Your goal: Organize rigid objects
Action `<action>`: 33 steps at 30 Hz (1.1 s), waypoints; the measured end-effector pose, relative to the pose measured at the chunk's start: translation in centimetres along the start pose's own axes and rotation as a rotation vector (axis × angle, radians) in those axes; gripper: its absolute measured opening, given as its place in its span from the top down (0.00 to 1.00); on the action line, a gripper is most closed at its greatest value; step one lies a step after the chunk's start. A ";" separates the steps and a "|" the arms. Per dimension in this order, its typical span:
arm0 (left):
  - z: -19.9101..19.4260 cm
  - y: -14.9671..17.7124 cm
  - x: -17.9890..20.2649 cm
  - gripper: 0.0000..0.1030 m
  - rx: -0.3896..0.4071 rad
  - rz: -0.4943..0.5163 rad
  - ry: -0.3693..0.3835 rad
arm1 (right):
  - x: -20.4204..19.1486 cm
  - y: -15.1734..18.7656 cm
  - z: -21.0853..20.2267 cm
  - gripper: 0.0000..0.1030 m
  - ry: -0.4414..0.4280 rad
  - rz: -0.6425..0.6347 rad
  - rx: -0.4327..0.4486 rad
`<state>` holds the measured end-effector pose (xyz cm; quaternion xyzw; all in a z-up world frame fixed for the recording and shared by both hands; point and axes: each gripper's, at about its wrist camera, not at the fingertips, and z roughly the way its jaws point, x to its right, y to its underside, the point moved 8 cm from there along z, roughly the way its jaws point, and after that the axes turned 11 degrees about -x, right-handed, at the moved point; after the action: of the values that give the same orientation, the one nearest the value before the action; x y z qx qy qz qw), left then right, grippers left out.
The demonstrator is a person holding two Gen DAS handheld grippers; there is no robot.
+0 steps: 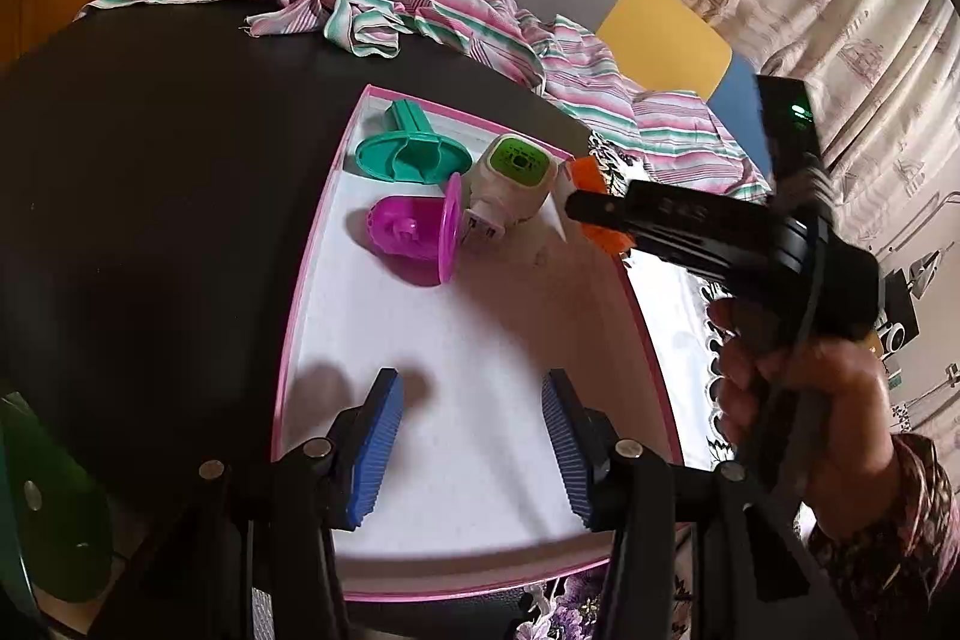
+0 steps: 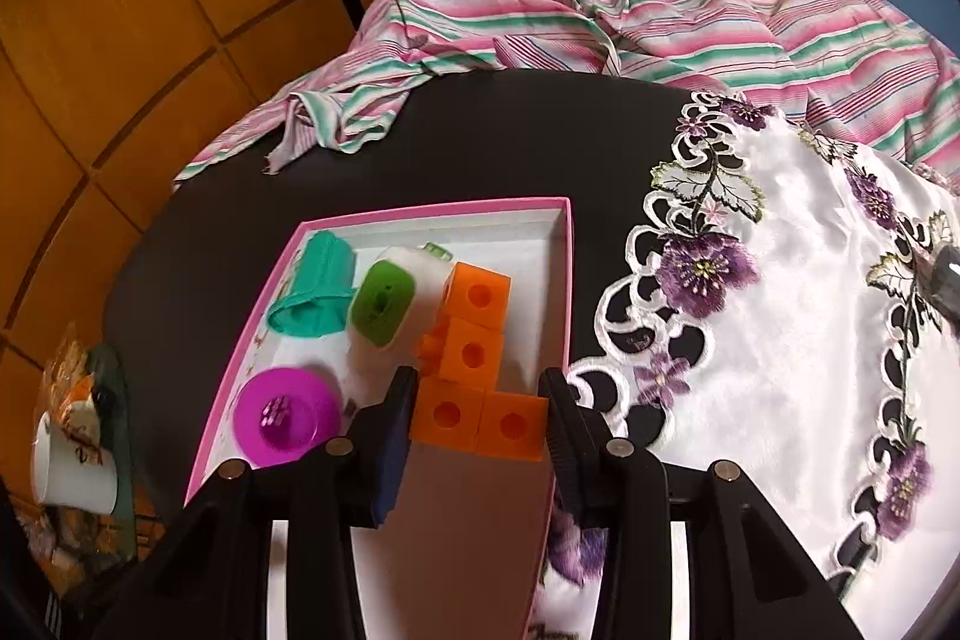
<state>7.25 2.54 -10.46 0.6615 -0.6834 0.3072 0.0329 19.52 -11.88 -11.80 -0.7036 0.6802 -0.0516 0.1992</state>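
Now your right tongs (image 2: 477, 427) clamp the orange plastic cube block cluster (image 2: 474, 370) at lower centre, over the pink-rimmed white box (image 2: 561, 280), your left tongs (image 1: 471, 445) half-open, empty, lower frame.

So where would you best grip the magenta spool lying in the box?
Grip the magenta spool by its narrow hub, coming from above. It lies on its side, so the wide flange stands upright and the hub fits between the pads; the white-and-green gadget crowds the flange side.

right hand-held gripper (image 2: 477, 418) clamping orange blocks (image 2: 474, 370), over pink-rimmed box (image 2: 561, 280)
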 end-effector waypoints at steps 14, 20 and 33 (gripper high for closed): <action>0.0 0.4 -0.4 0.53 -0.009 -0.005 -0.007 | -0.3 -2.6 1.5 0.51 -0.003 0.060 0.016; 0.0 0.5 -0.2 0.53 -0.009 -0.013 0.020 | 0.6 -1.9 -2.3 0.42 0.016 0.050 0.092; 0.2 1.3 2.0 0.53 -0.034 0.019 0.060 | 3.2 2.7 -7.0 0.40 0.061 0.025 0.114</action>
<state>5.86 0.64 -10.23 0.6448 -0.6935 0.3154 0.0615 14.80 -16.48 -7.04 -0.6806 0.6907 -0.1089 0.2188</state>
